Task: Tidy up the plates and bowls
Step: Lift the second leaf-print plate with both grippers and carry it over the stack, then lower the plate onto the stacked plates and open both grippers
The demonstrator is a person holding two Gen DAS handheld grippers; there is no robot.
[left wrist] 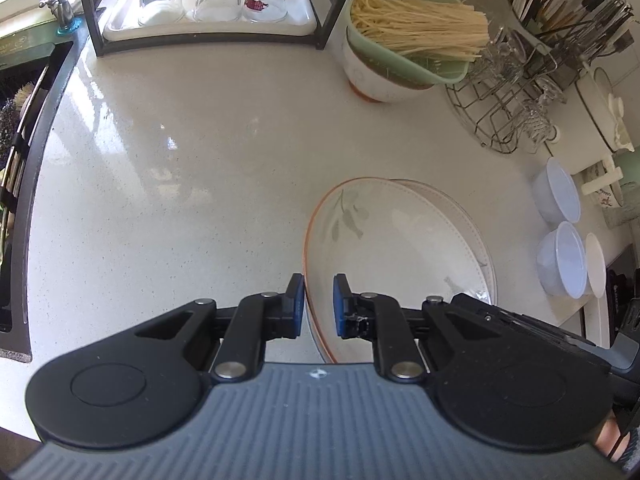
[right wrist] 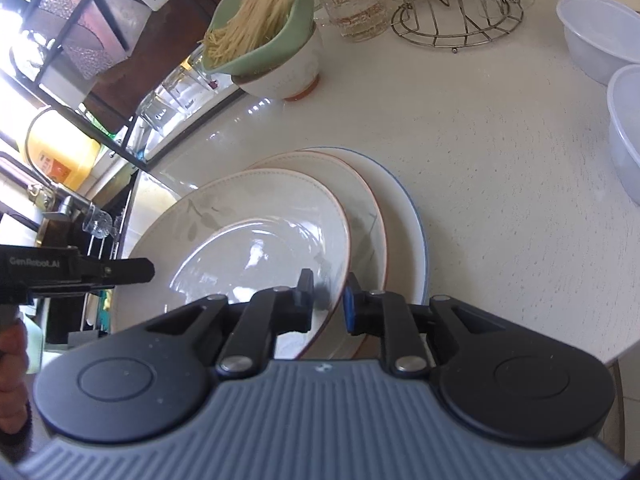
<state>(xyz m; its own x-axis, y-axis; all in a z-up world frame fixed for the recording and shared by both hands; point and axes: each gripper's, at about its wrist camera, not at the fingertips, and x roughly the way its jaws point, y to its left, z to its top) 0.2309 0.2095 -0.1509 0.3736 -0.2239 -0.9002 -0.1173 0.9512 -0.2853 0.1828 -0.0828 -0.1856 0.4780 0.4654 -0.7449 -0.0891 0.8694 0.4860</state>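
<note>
A stack of plates lies on the white counter. The top one is a cream plate with a leaf pattern and orange rim. Under it are a second orange-rimmed plate and a blue-rimmed plate. My left gripper straddles the top plate's near rim, its jaws a little apart around the rim. My right gripper has its jaws on either side of the top plate's rim at the opposite edge. The left gripper's body shows in the right wrist view.
A white bowl holding a green strainer of dry noodles stands behind. A black rack with upturned glasses on a tray, a wire glass stand, two clear plastic bowls and the sink surround the counter.
</note>
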